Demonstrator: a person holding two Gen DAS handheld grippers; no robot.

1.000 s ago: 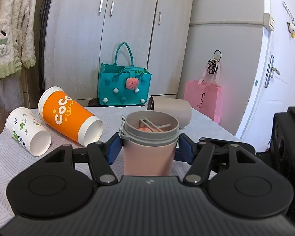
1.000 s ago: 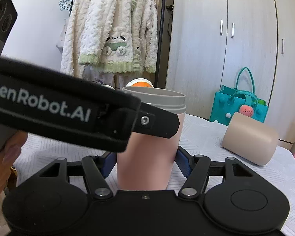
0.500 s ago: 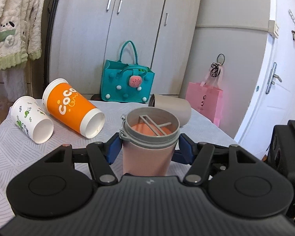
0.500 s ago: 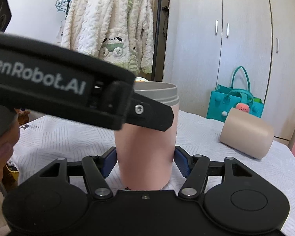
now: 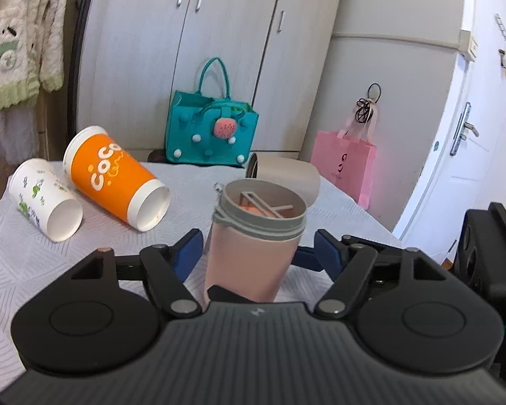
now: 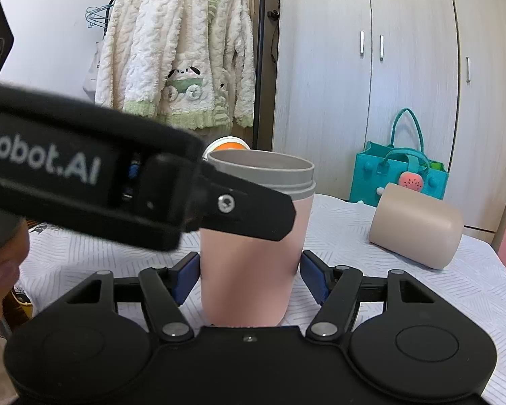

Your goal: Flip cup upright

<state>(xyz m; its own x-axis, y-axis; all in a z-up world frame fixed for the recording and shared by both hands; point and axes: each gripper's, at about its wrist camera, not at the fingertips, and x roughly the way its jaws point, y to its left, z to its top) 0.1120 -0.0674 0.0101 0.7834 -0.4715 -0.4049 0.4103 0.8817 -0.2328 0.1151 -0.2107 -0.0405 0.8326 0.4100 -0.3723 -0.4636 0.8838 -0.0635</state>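
Note:
A pink cup with a grey rim stands upright on the white tablecloth; it also shows in the right wrist view. My left gripper is open, with gaps between its blue pads and the cup's sides. My right gripper is also open around the cup, pads close to its sides. The left gripper's black body crosses the right wrist view in front of the cup's rim.
An orange "coco" cup, a white printed cup and a beige cup lie on their sides on the table. A teal bag and a pink bag stand behind the table. The table's right edge is near.
Both grippers' pads have moved apart from the pink cup, letting it go. The cup stands upright on the table, and the left gripper has pulled back slightly.

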